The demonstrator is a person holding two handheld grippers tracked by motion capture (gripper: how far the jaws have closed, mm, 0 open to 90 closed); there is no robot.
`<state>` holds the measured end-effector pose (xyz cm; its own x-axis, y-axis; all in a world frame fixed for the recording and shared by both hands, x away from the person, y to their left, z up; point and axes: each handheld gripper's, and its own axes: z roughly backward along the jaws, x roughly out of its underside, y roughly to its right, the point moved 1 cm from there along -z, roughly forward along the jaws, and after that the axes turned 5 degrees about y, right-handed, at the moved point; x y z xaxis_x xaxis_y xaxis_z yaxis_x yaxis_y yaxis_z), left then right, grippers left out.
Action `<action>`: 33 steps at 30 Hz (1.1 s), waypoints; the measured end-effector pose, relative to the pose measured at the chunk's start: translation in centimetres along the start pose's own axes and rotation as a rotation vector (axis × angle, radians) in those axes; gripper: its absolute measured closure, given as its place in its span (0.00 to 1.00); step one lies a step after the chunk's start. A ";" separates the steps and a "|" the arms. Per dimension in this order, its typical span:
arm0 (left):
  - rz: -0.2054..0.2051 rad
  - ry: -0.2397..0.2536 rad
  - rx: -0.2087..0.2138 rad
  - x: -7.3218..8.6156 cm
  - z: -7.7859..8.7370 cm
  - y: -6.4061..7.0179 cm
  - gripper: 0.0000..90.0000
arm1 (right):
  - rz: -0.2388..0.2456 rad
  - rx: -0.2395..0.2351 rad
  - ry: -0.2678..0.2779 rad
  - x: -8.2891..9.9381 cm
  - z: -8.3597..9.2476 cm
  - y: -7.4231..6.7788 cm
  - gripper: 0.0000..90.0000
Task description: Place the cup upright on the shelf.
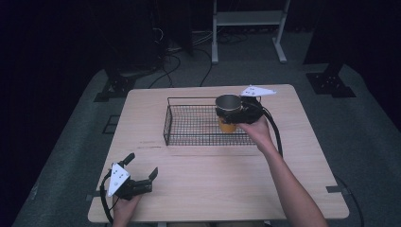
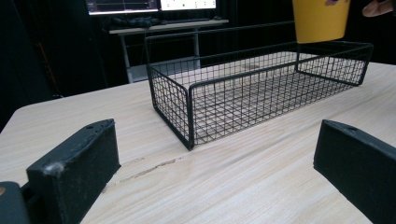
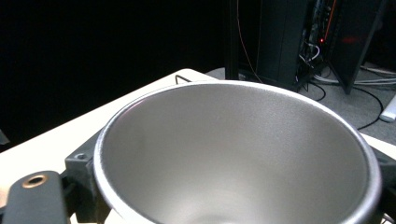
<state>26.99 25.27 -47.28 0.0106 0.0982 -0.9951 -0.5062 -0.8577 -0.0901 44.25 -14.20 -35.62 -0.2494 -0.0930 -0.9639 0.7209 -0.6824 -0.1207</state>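
Your left gripper is idling near the table's front edge, jaws spread, empty. Your right gripper is pinching the yellow cup upright above the wire basket's right end, probably for lowering in.

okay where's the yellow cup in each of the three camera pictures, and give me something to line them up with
High view: the cup sits right of centre, held by the right gripper above the right end of the wire basket.
Left gripper view: its yellow bottom part is at the top edge, right of centre.
Right gripper view: its grey inside takes up the lower middle.
Shared landmark: the wooden table.
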 end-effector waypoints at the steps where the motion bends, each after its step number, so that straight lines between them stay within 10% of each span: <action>1: 0.000 0.000 0.000 0.0 0.0 0.0 0.00 | 0.001 0.001 -0.006 0.0 -0.2 0.2 0.12; 33: 0.007 0.001 0.000 0.0 0.0 -0.1 0.00 | 0.022 -0.036 -0.073 1.8 -5.5 3.8 0.12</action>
<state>27.04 25.34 -47.27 0.0084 0.0919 -0.9957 -0.5061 -0.8584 -0.0835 50.06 -12.95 -39.09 -0.2788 -0.1608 -0.9468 0.7491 -0.6533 -0.1097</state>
